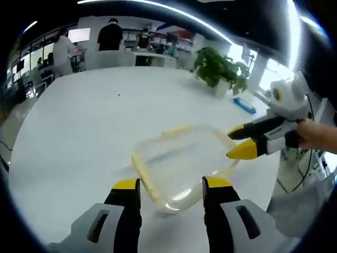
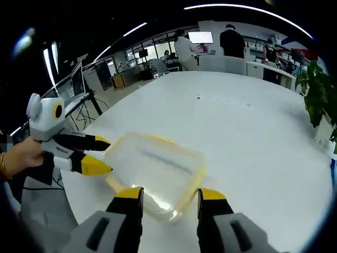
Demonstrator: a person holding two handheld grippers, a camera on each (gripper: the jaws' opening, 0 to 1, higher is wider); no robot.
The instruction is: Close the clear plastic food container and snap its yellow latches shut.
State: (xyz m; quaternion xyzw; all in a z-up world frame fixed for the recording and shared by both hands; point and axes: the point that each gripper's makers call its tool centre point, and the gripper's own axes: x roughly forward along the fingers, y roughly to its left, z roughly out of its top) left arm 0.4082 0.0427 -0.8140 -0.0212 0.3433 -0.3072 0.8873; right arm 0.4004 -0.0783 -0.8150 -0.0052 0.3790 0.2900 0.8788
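Left claw [image 1: 171, 191] open, right claw [image 2: 170, 201] open, flanking clear container [image 1: 181, 161]

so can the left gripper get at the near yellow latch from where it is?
Probably yes: the left gripper is open, the container sits just past its jaws, nothing between.

1 container [image 1: 181, 163], 2 tongs [image 1: 172, 191] [image 2: 170, 201], 1 plant [image 1: 220, 68]

A clear plastic food container [image 1: 181, 163] lies flat on a white table [image 1: 95, 132], lid on, yellow latches [image 1: 146, 179] along its edges. In the left gripper view it sits just beyond the two fingers [image 1: 126, 203]; in the right gripper view likewise, ahead of the fingers [image 2: 129, 205].
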